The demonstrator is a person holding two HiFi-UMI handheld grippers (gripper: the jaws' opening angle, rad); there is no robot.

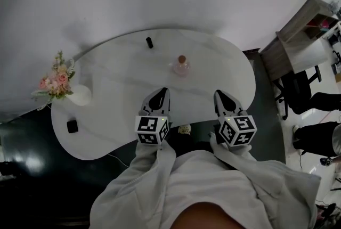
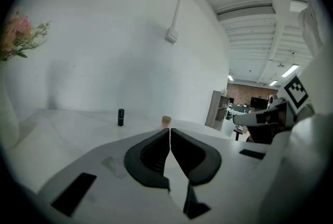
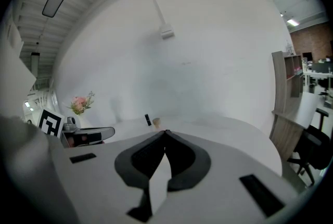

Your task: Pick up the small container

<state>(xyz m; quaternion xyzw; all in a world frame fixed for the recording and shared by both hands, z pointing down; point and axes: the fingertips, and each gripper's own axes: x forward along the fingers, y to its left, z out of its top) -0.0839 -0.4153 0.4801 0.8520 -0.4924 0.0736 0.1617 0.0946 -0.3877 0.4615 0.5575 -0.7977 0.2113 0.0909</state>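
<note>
Sleeves (image 1: pixel 144 174): pale, reaching in from the table's (image 1: pixel 117 81) near edge, one behind each gripper.
Left gripper (image 1: pixel 161 91): just over the near edge, pointing across the white top. Its jaws are pressed together with nothing between them.
Right gripper (image 1: pixel 219 94): beside the left one over the same edge. Its jaws also meet at the tips and hold nothing.
Black block (image 1: pixel 72 126): lying flat towards the near left corner.
Vase (image 1: pixel 80 96): white, with pink flowers, at the left end.
Small container (image 1: pixel 181 65): a pinkish bottle with a cork-coloured top, upright around the middle of the table. It is beyond the gap between the two grippers and touched by neither.
Black cylinder (image 1: pixel 149 42): upright by the far edge, left of the container.
</note>
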